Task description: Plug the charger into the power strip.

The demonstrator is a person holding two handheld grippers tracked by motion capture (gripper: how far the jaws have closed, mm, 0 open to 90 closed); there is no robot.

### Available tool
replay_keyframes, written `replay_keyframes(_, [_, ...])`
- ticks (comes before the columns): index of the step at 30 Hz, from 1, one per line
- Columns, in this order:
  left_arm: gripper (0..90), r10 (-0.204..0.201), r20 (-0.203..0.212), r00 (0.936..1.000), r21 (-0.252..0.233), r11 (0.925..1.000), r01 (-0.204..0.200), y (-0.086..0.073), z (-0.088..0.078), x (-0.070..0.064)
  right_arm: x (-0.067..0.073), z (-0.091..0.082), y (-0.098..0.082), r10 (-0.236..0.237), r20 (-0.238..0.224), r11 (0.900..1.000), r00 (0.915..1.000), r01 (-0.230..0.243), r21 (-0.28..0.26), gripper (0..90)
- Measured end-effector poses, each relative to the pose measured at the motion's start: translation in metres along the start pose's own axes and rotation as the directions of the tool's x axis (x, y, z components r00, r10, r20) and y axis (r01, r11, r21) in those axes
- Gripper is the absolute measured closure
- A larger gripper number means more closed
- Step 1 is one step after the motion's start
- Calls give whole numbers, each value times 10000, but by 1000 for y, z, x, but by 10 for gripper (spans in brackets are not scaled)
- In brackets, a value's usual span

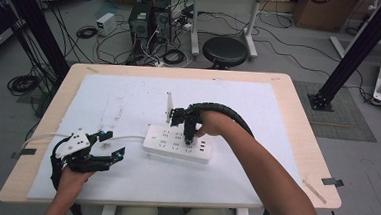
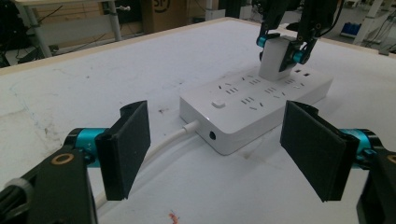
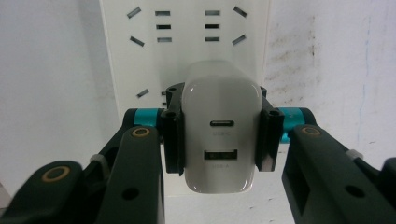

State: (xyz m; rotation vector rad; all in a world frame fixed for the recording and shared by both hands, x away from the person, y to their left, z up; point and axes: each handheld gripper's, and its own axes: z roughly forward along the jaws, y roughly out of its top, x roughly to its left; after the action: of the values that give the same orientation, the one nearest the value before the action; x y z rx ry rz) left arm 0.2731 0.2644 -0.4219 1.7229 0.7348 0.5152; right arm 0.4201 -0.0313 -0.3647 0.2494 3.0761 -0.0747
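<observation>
On the white sheet-covered wooden table (image 1: 279, 93), a long white plastic power strip (image 1: 177, 143) with rows of sockets, lying roughly mid-table, its white round cable (image 1: 131, 137) running off its left end. Upright on top of the power strip, toward its right half, a small white rounded plastic USB charger (image 3: 219, 135), its face with one slim oval port above one rectangular port turned up toward the right gripper view's camera. Right gripper (image 1: 190, 135) reaching straight down over the power strip, both black jaws pressed flat against the charger's two sides, clamped on it; base of the charger at the socket face, though whether fully seated cannot be told. Left gripper (image 1: 106, 151) low over the sheet, just left of the power strip's cable end, jaws spread wide apart with nothing between them, pointed toward that end. In the left gripper view, a small square button (image 2: 218, 104) on the strip's top near the cable end. Beyond the power strip's far edge, a thin pale upright card (image 1: 169, 107) standing on the sheet.
</observation>
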Motion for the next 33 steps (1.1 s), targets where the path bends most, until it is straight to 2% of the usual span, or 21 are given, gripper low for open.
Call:
replay_keyframes(5, [244, -59, -25, 10000, -54, 10000, 59, 0, 0, 1, -2, 2, -2, 18, -47, 9999, 10000, -18, -144, 639])
replay_keyframes(8, [244, -59, -12, 10000, -40, 10000, 59, 0, 0, 0, -1, 3, -6, 217, -52, 9988, 9997, -220, -435, 639])
replay_keyframes(9, [244, -35, -29, 10000, -48, 10000, 35, 0, 0, 0, -1, 3, -7, 118, -9, 9987, 9999, -118, -497, 638])
replay_keyframes(13, [244, -22, -45, 10000, -29, 10000, 22, 0, -4, 1, 0, 4, -11, 202, -31, 9962, 9998, -204, -846, 634])
replay_keyframes(14, [244, -43, -79, 10000, -27, 10000, 43, 0, -5, 2, -1, 4, -14, 185, -52, 9935, 9998, -190, -1123, 633])
replay_keyframes(16, [244, -62, -105, 9999, -11, 10000, 62, 0, -7, 3, -1, 6, -21, 465, -156, 9825, 9988, -485, -1799, 627])
replay_keyframes(18, [244, -103, -150, 9998, 11, 9999, 103, -1, -9, 4, -1, 8, -30, 920, -379, 9637, 9950, -985, -2481, 591])
replay_keyframes(20, [244, -100, -195, 9998, 46, 9999, 101, -1, -11, 5, -2, 11, -38, 1544, -431, 9420, 9871, -1602, -2949, 431])
replay_keyframes(21, [244, -132, -218, 9997, 26, 9999, 132, -1, -11, 6, -3, 11, -43, 1784, -508, 9294, 9826, -1853, -3191, 388])
replay_keyframes(22, [244, -132, -218, 9997, 26, 9999, 132, -1, -11, 6, -3, 11, -43, 1784, -508, 9294, 9826, -1853, -3191, 388])
replay_keyframes(23, [244, -148, -258, 9996, -28, 9999, 147, -1, -12, 7, -4, 10, -48, 1987, -707, 9131, 9775, -2108, -3490, 353])
replay_keyframes(24, [244, -173, -281, 9995, -54, 9998, 171, 0, -12, 7, -4, 6, -58, 2351, -793, 8833, 9687, -2470, -3985, 237])
replay_keyframes(25, [244, -173, -281, 9995, -54, 9998, 171, 0, -12, 7, -4, 6, -58, 2351, -793, 8833, 9687, -2470, -3985, 237])
replay_keyframes(27, [244, -176, -283, 9994, -53, 9998, 175, 0, -12, 7, -3, 4, -65, 2569, -1009, 8577, 9611, -2749, -4346, 222])
replay_keyframes(29, [244, -182, -256, 9995, -55, 9998, 181, 0, -10, 6, 0, 2, -71, 2876, -1001, 8310, 9525, -3001, -4684, 219])
replay_keyframes(30, [244, -176, -228, 9996, -49, 9998, 175, 0, -10, 5, 1, 0, -75, 2943, -1069, 8175, 9497, -3081, -4866, 206])
replay_keyframes(31, [244, -157, -216, 9996, -29, 9999, 157, 0, -9, 5, 3, -2, -80, 2888, -977, 8077, 9524, -2972, -5092, 185])
replay_keyframes(32, [244, -155, -193, 9997, -8, 9999, 155, 1, -8, 4, 5, -4, -83, 3019, -916, 7961, 9489, -3038, -5234, 183])
replay_keyframes(33, [244, -128, -181, 9998, 3, 9999, 128, 1, -8, 4, 5, -5, -87, 3132, -846, 7799, 9459, -3070, -5455, 183])
